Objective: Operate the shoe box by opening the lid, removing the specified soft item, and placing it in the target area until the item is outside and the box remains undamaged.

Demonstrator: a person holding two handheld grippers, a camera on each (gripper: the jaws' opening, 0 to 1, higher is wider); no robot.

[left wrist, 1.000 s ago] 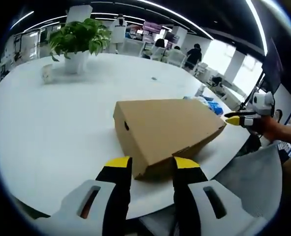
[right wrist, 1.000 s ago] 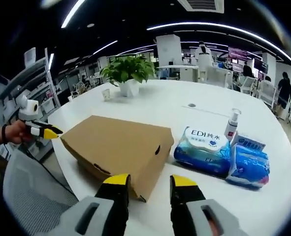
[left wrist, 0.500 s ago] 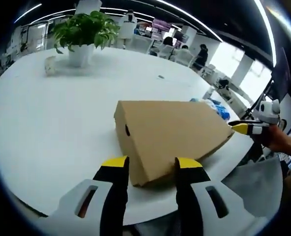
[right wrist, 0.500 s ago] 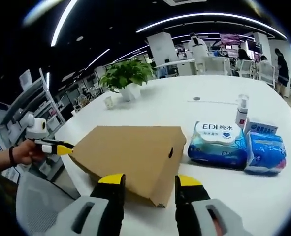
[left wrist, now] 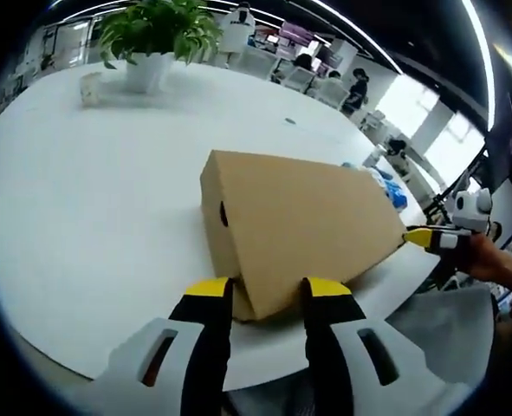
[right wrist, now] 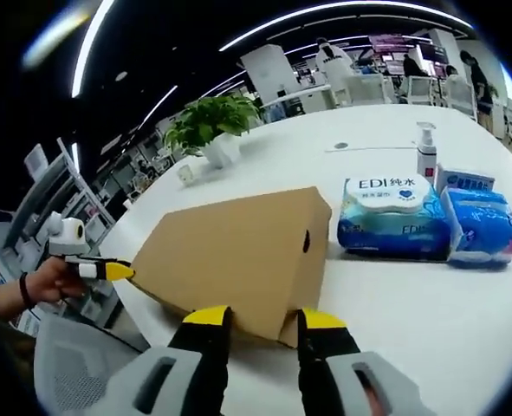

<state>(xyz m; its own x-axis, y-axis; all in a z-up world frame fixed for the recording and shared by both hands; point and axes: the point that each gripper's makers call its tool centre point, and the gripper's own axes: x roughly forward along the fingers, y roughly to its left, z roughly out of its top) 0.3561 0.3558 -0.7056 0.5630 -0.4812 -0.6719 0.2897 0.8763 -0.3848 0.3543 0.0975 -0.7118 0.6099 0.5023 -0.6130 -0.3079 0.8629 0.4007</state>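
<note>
Cardboard makes up the brown shoe box [left wrist: 299, 230], which lies flat near the front edge of the round white worktop [left wrist: 91, 191] with its lid shut, so nothing inside can be seen. Its long side runs from the left gripper [left wrist: 262, 295] across to the right gripper [right wrist: 261, 322]. Each gripper has its jaws apart around a near corner of the box, one at each end, not squeezing. Just right of the box sit a wipes pack [right wrist: 394, 217] that reads "EDI", a blue soft pack [right wrist: 481, 227] and a small pump bottle [right wrist: 426, 149]. Far off stands a potted plant [left wrist: 156, 39].
</note>
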